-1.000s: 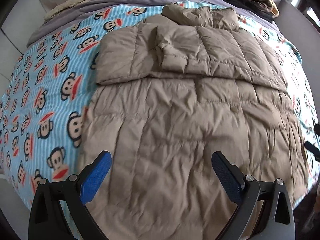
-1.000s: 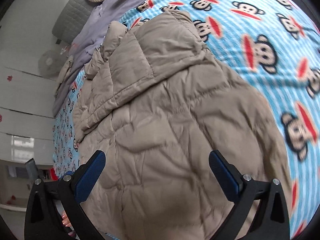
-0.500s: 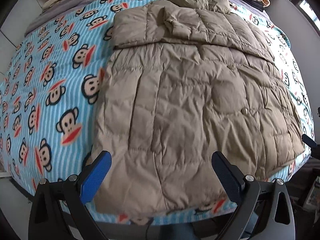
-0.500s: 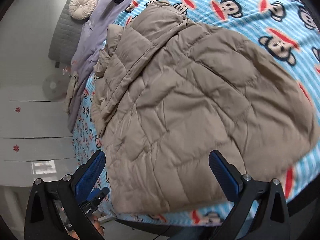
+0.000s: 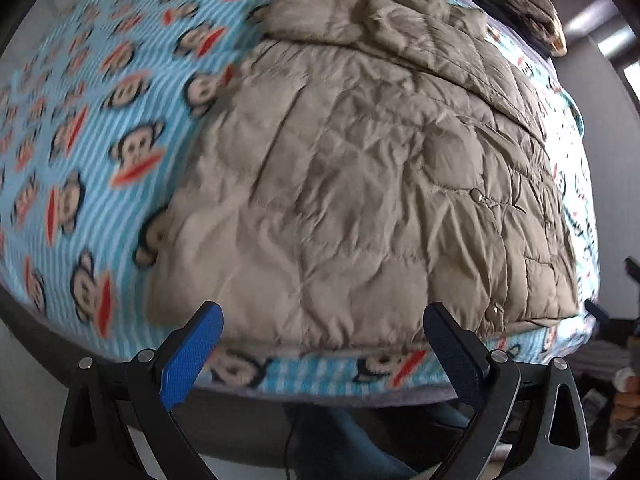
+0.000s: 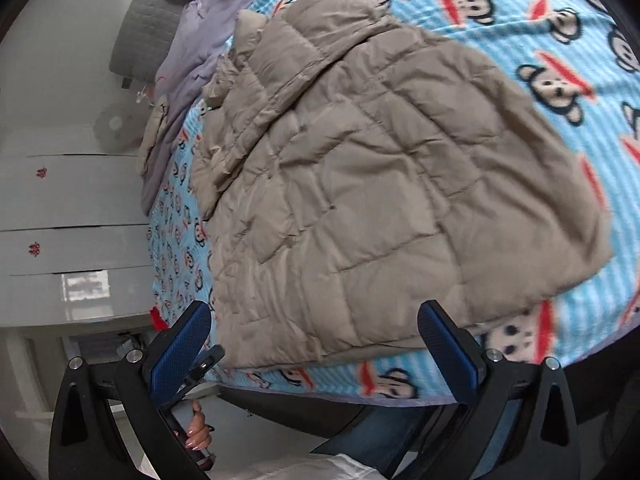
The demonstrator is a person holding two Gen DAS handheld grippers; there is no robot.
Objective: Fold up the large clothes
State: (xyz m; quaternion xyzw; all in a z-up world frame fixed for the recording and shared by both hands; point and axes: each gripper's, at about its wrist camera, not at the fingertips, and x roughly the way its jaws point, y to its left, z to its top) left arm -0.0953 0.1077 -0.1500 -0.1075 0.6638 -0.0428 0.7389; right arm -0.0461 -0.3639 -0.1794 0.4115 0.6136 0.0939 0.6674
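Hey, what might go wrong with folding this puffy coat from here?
The beige down coat has its hem right at the bed's near edge, so a pull toward you may drag it off. It looks thick and slippery, so folds may spring open. Both tongs, left and right, are open and hold nothing.

The left wrist view looks from beyond the near edge of the bed (image 5: 72, 128), facing along it toward the far end, with the left tool (image 5: 322, 350) wide-spread low in the foreground. It stands close to the hem of the quilted coat (image 5: 360, 184). The right wrist view looks from the same near edge, angled leftward toward the headboard (image 6: 140, 28), the right tool (image 6: 316, 346) likewise spread. Both views share the quilted coat (image 6: 380, 184), the monkey-print blanket (image 6: 560, 80) and the near bed edge.
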